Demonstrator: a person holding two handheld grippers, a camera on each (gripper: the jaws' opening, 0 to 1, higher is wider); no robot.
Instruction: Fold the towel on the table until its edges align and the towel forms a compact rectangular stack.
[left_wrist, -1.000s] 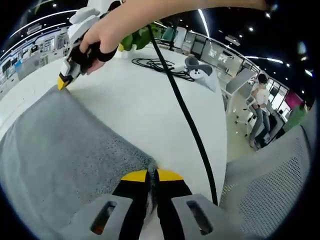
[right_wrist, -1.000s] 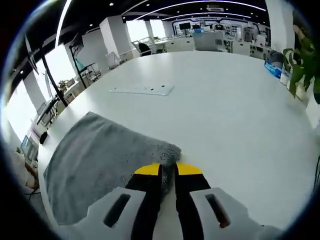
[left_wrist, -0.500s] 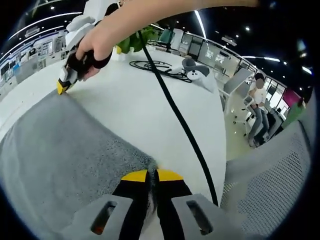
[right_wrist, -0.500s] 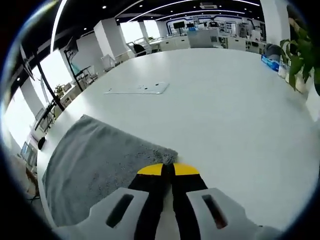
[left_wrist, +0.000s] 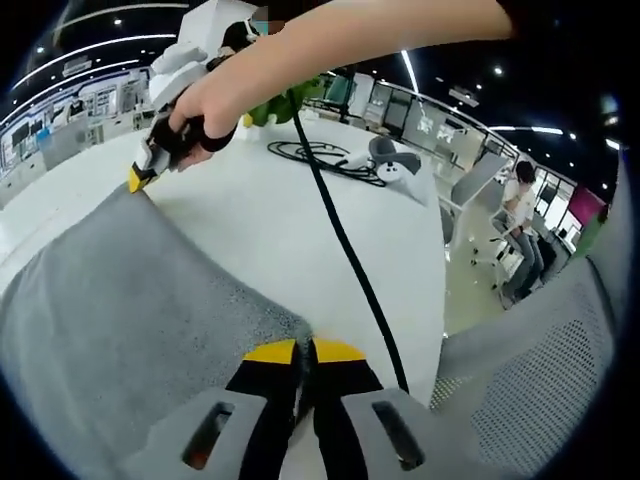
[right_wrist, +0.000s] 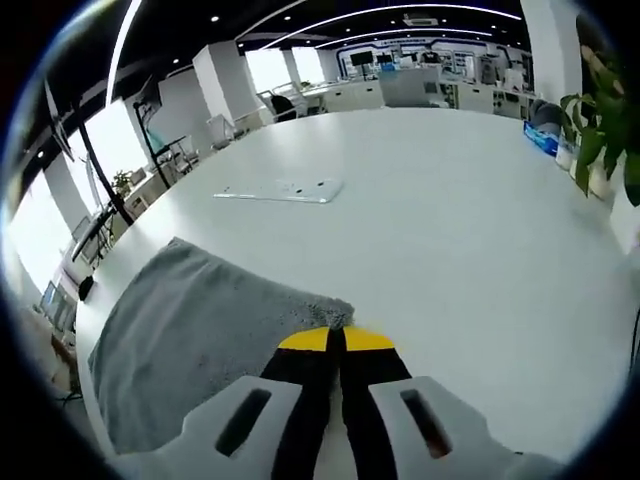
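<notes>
A grey towel (left_wrist: 120, 300) lies spread on the white table (left_wrist: 290, 240). My left gripper (left_wrist: 304, 350) is shut on the towel's near corner. Across the cloth, the right gripper (left_wrist: 135, 180), held by a person's hand, pinches the far corner. In the right gripper view the same towel (right_wrist: 190, 345) stretches away to the left, and my right gripper (right_wrist: 336, 340) is shut on its corner, jaws pressed together low over the table (right_wrist: 430, 220).
A black cable (left_wrist: 345, 240) runs across the table from the hand toward me. A coiled cable (left_wrist: 315, 152) and a white controller (left_wrist: 395, 160) lie at the far end. A mesh chair (left_wrist: 540, 370) stands right. A flat clear sheet (right_wrist: 280, 190) and a plant (right_wrist: 600, 120) sit on the table.
Both views shifted a little with the hands. The right gripper's jaws closed tighter on the towel corner, and the raised bunch of cloth there has flattened.
</notes>
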